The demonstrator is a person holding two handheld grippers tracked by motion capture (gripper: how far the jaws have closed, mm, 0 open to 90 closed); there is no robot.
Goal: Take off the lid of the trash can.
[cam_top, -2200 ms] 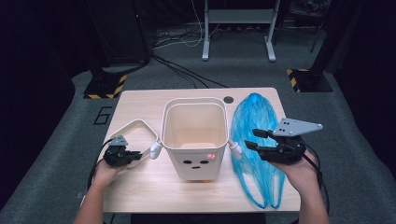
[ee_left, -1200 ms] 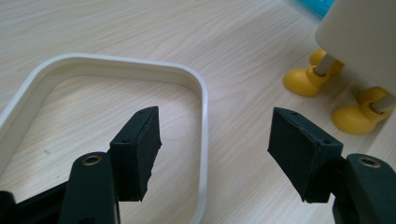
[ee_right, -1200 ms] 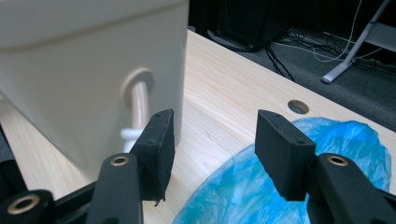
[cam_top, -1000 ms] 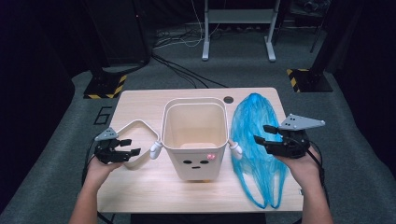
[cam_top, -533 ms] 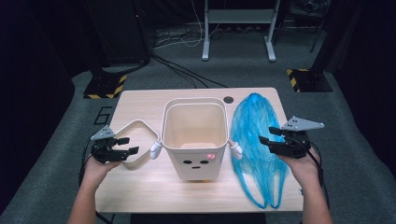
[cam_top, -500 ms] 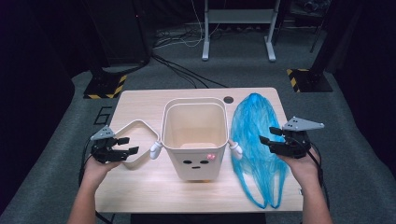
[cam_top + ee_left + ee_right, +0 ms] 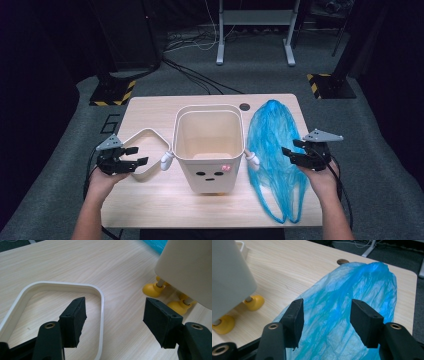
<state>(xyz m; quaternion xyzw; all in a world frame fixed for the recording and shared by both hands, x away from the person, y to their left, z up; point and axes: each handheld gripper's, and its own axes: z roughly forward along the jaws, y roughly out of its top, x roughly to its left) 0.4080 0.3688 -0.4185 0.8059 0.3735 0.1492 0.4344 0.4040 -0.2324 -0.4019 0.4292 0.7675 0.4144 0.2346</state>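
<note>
A cream bin [image 7: 209, 145] with a face, small arms and yellow feet [image 7: 153, 289] stands mid-table. Its white rim ring [image 7: 145, 152] lies on the table to the left. A blue plastic bag [image 7: 274, 150] lies flat on the right. My left gripper [image 7: 136, 156] is open, hovering over the ring's right edge [image 7: 101, 315], nothing between its pads. My right gripper [image 7: 288, 155] is open just above the bag's right side [image 7: 332, 312]; its jaws have just been opening slightly, with only the bag beneath them.
A round hole [image 7: 244, 106] sits in the table behind the bin. Beyond the table's far edge lie floor cables and a metal stand's feet [image 7: 252, 47]. Bare wood lies in front of the bin.
My right gripper has sunk toward the blue bag and drifted slightly right. My left gripper shifted a little left early on, then stayed put.
</note>
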